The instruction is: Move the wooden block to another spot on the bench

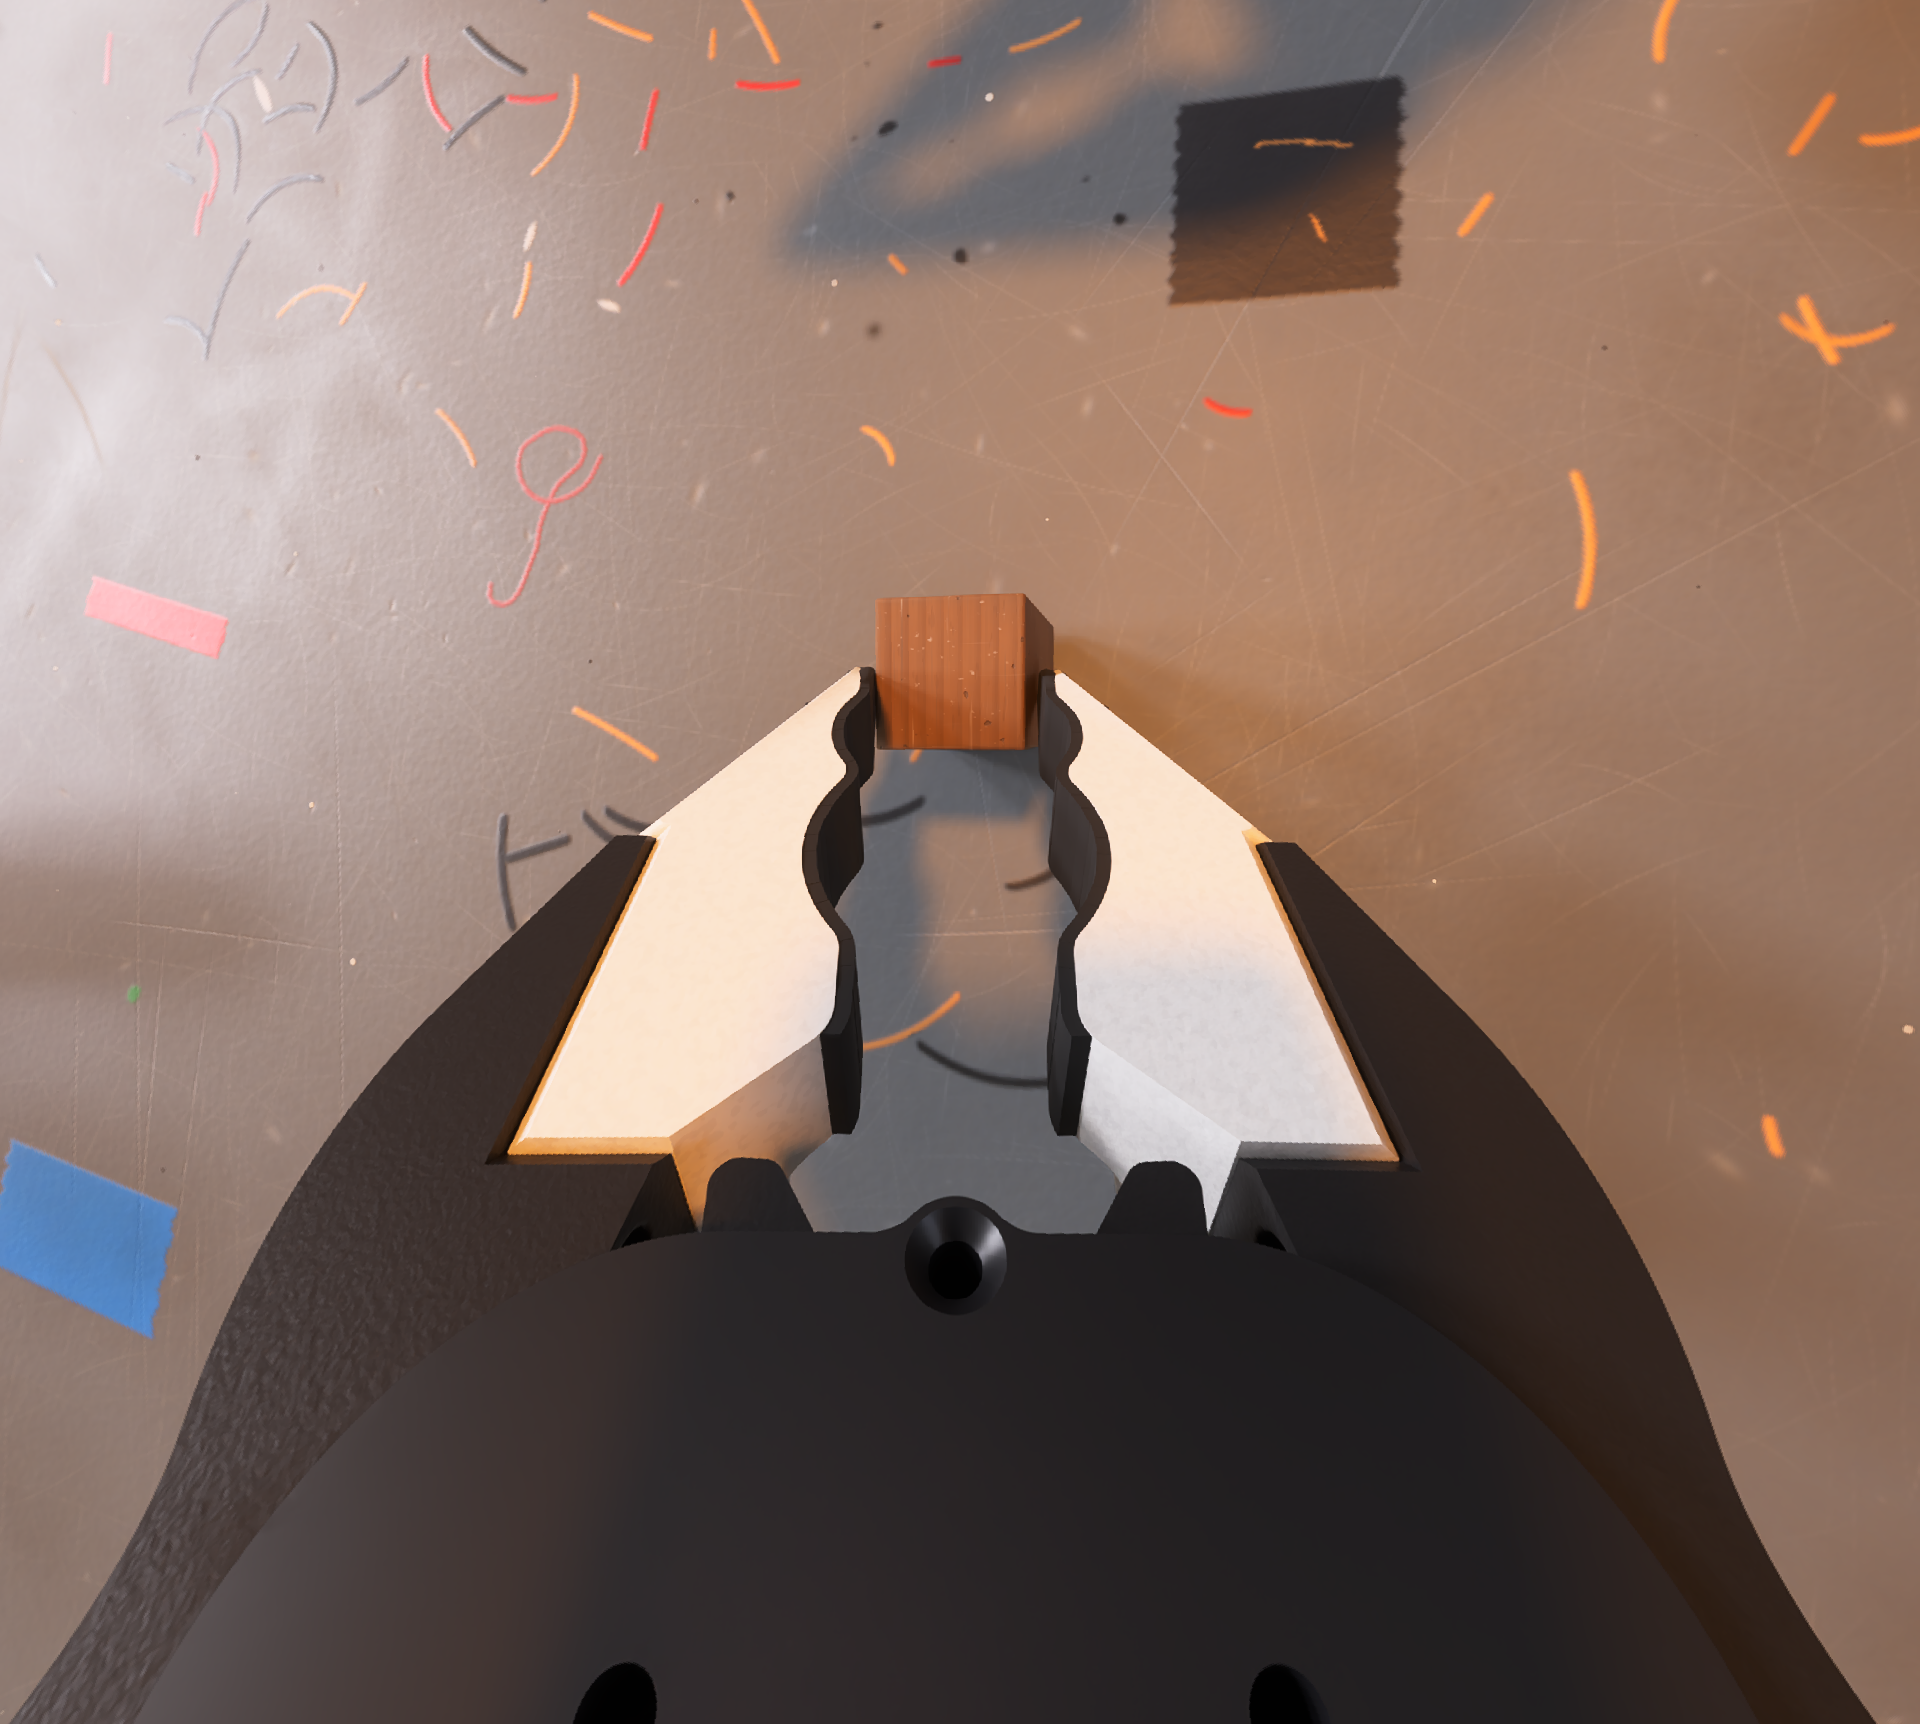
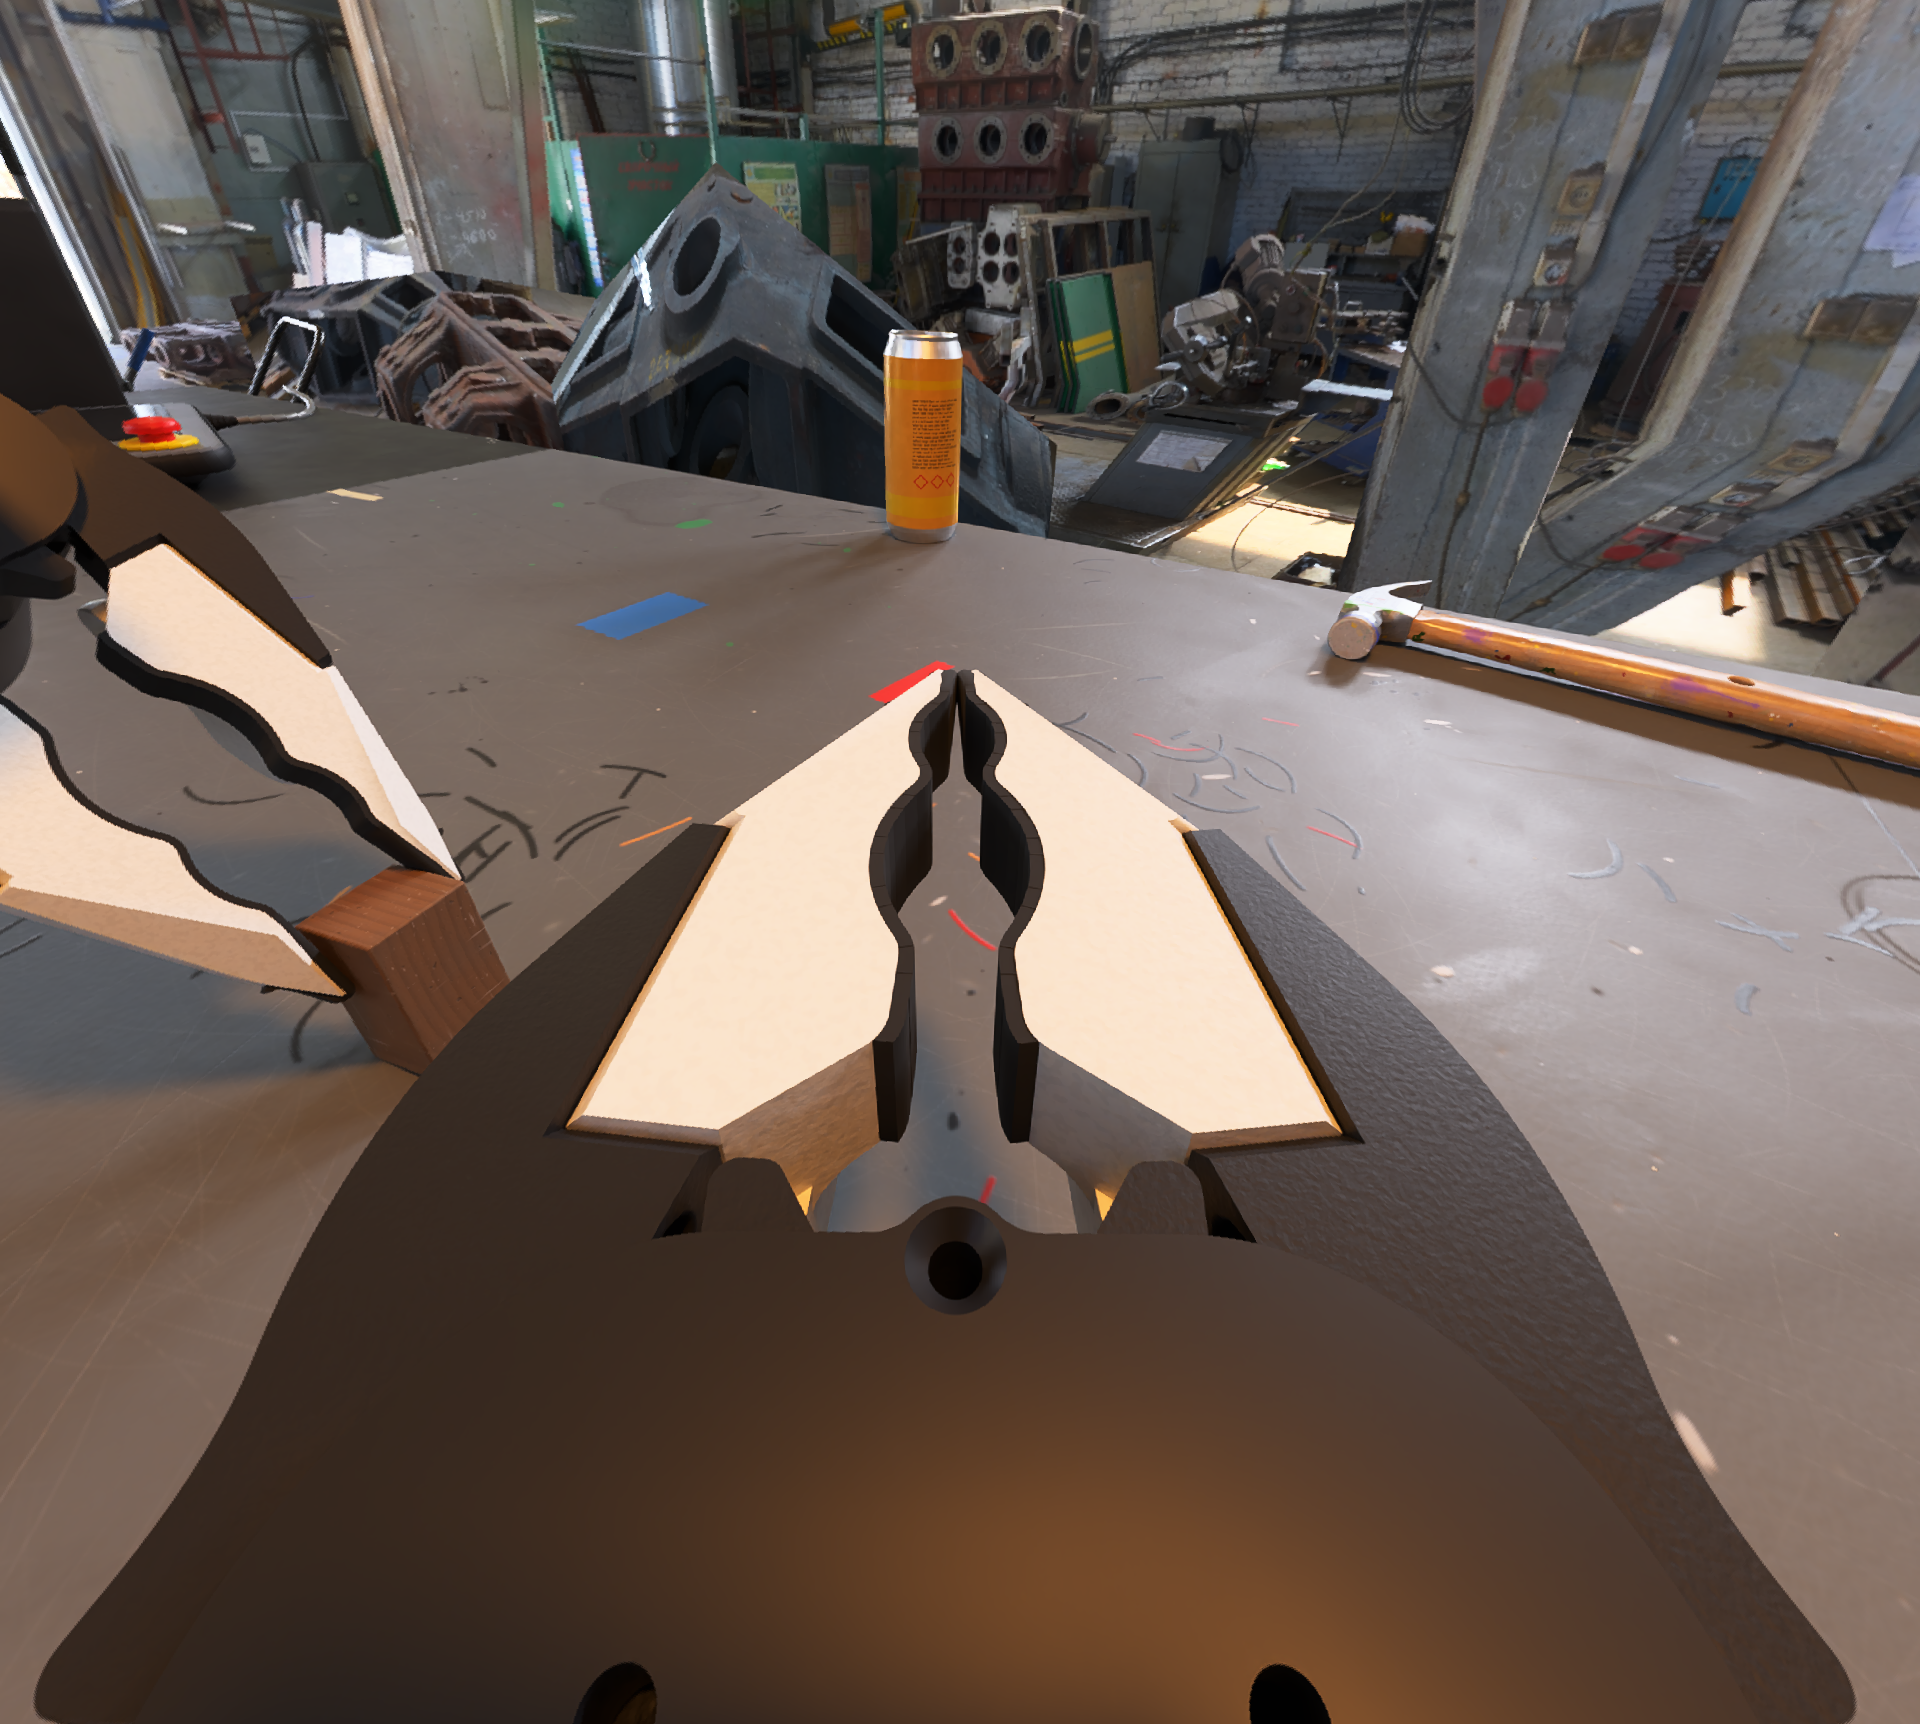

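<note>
The wooden block (image 1: 956,672) is a small brown cube held between the tips of my left gripper (image 1: 956,687), which is shut on it, over the scuffed brown bench (image 1: 1455,739). In the right wrist view the block (image 2: 416,968) hangs tilted at the left, pinched by the left gripper (image 2: 390,931), close above the bench (image 2: 1455,947); I cannot tell if it touches. My right gripper (image 2: 956,682) is shut and empty, level over the bench, just to the right of the block.
An orange can (image 2: 922,438) stands near the far edge. A hammer (image 2: 1621,666) lies at the far right. A red stop-button box (image 2: 166,438) sits at the far left. Blue tape (image 2: 642,614), red tape (image 2: 909,682) and a dark square patch (image 1: 1286,191) mark the bench.
</note>
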### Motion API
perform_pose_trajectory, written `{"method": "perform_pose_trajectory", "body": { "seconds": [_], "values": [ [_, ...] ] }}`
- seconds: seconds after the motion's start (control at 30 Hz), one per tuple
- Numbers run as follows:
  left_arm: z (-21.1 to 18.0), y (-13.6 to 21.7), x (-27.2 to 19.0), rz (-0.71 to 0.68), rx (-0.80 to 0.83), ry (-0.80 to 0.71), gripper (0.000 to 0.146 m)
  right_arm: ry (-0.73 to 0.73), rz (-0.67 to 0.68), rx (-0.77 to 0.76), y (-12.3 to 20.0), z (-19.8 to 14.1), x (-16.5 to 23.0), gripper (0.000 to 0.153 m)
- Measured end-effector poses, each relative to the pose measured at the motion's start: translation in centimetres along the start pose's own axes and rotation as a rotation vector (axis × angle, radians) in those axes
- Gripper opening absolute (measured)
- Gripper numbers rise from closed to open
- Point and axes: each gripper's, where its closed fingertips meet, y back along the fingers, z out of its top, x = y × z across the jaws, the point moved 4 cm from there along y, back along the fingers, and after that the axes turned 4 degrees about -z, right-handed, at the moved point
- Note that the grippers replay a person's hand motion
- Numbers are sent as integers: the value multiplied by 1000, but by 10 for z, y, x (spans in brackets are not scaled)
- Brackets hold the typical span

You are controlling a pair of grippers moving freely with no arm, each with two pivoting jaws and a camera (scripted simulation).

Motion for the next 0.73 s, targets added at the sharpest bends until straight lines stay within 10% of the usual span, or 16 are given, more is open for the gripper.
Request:
{"method": "perform_pose_trajectory", "body": {
  "seconds": [0.33,0.47,0.73],
  "values": [
    [15,11,-1,-2,-46,-30,46,9,19,6,0,0,3,0],
    [22,12,0,10,-91,-16,44,39,294,106,2,-6,25,2],
    [21,13,2,12,-134,11,41,329,609,528,14,-50,71,79]
  ]
}}
